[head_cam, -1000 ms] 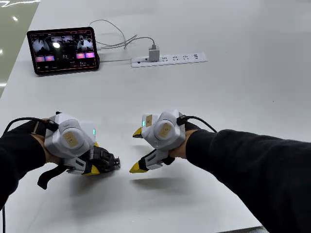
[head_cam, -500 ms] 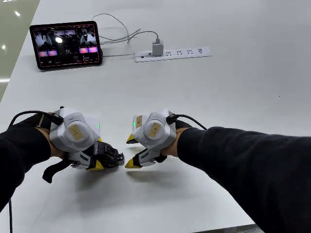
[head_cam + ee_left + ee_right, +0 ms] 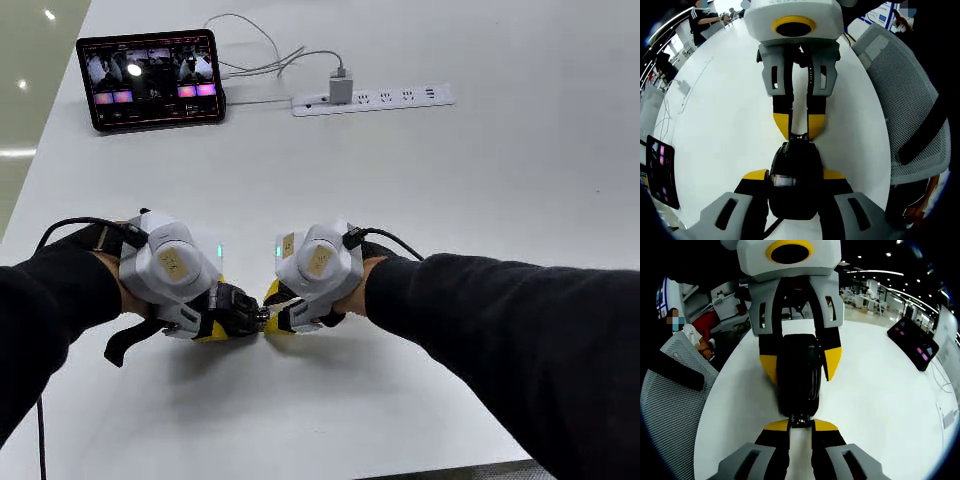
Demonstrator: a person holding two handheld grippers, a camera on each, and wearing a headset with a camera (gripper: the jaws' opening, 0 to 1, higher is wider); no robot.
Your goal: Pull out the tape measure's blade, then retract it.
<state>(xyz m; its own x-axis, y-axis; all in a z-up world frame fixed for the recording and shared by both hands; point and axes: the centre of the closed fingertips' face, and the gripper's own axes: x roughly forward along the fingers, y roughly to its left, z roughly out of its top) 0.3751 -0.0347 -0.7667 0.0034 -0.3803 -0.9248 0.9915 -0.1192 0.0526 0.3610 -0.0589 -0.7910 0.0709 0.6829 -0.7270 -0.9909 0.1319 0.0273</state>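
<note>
On the white workbench (image 3: pixel 450 200), matte and unmarked, a tablet (image 3: pixel 151 78) with a lit screen stands at the far left, beside a white power strip (image 3: pixel 400 97) carrying one plugged charger (image 3: pixel 341 87), with pale cables (image 3: pixel 270 62) looping behind them. A glossy greenish floor (image 3: pixel 30 90) shows past the bench's left edge. Near the front edge, the left gripper (image 3: pixel 228 318) and the right gripper (image 3: pixel 272 312) meet nose to nose, both held by black-sleeved arms. The black tape measure (image 3: pixel 237 308) sits just above the bench surface, clamped between the left gripper's yellow-tipped jaws. From the head view the contact between the right gripper and the case is too small to read. The right gripper view settles it: its own jaws are drawn together on the blade hook (image 3: pixel 801 420), which lies right at the case mouth, with no run of blade visible. The left gripper view confirms this from the opposite side, the facing yellow tips converging on the hook. The gripper views also add the room: a grey mesh chair (image 3: pixel 900 100) beside the bench, people (image 3: pixel 705 15) at the bench's far end, and rows of ceiling lights (image 3: pixel 890 254) over an open office.
</note>
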